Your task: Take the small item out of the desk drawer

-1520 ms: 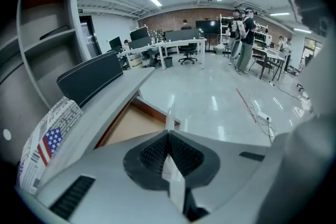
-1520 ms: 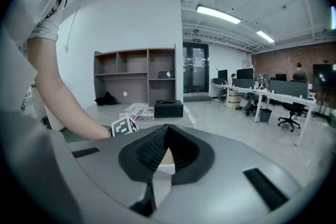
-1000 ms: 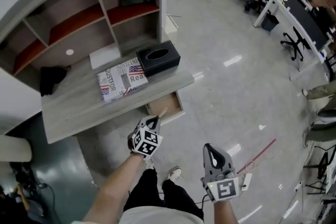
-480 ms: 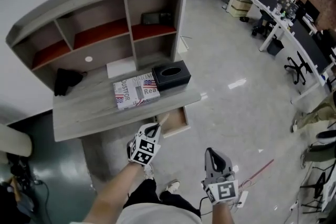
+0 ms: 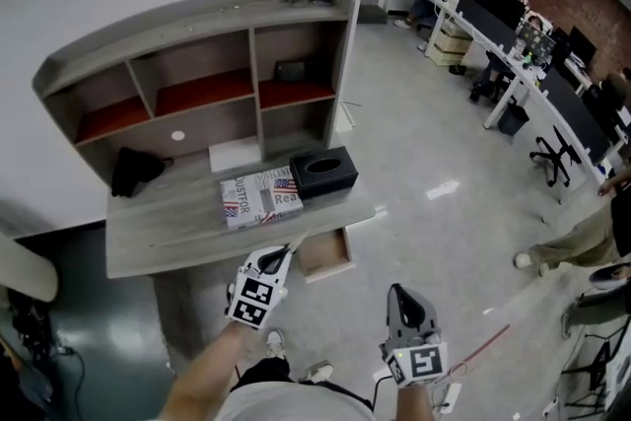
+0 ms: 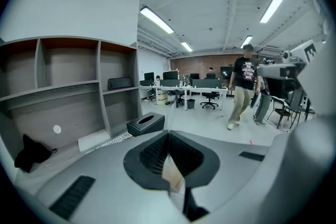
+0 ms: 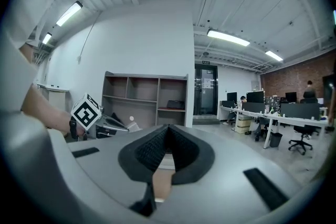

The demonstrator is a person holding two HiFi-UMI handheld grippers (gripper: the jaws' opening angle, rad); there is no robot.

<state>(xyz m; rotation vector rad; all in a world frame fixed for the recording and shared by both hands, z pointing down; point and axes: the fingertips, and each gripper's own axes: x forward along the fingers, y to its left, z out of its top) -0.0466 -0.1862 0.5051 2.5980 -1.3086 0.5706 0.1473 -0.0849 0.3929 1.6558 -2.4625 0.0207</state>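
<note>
Near desk [image 5: 168, 224], left gripper [image 5: 284, 258] pinches small item [image 6: 172, 176].

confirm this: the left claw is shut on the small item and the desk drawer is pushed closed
Not quite. The head view shows the desk drawer pulled out from under the desktop, not closed. The rest holds: the left claw is shut on the small item.

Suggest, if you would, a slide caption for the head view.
Left gripper shut on a small tan item, held beside the open desk drawer.
</note>
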